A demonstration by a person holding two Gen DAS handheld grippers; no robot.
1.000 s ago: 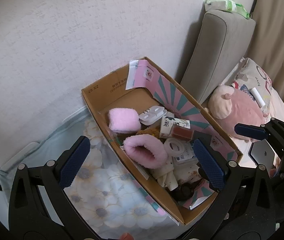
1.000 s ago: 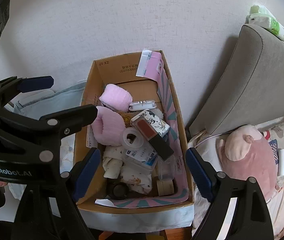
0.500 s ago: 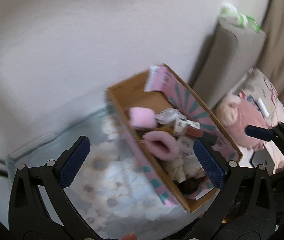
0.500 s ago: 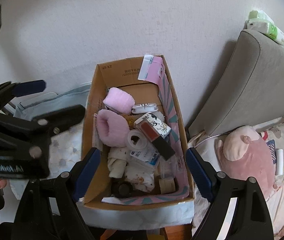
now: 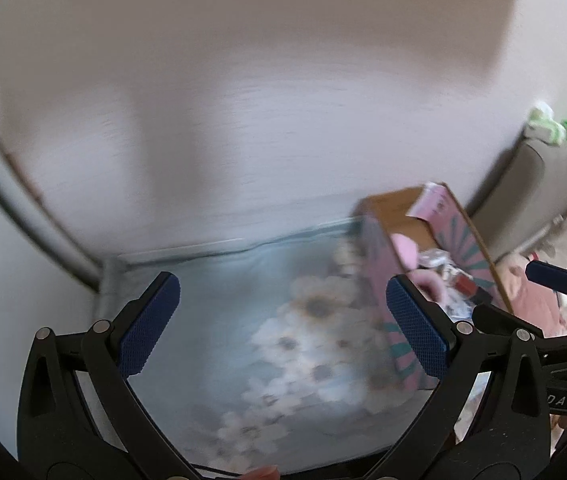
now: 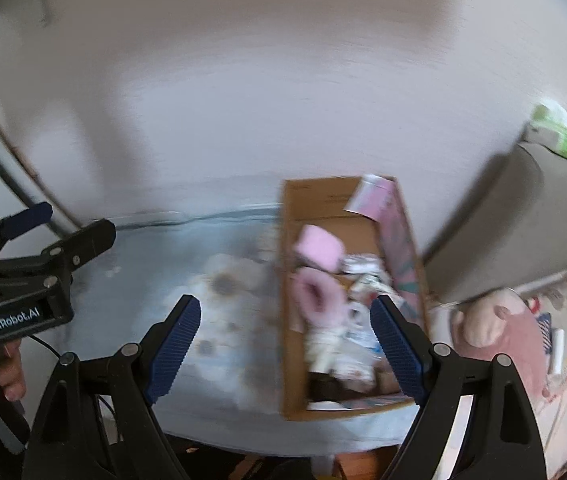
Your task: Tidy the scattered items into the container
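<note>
Left gripper (image 5: 283, 320) is hanging wide-jawed and empty over the flowered cloth (image 5: 303, 344); right gripper (image 6: 283, 340) is likewise gaping, holding nothing. Cardboard box (image 6: 295, 400) is sitting at right, crammed with items. Tidying is looking finished; next move probably calls for checking the cloth for strays.

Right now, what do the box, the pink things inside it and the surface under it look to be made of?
The box looks like corrugated cardboard: matte brown walls, with pink printed flaps. The pink items seem to be fleecy or plush fabric with a fuzzy surface, though blur hides detail. The surface looks like a soft pale-blue cloth printed with white flowers.
</note>
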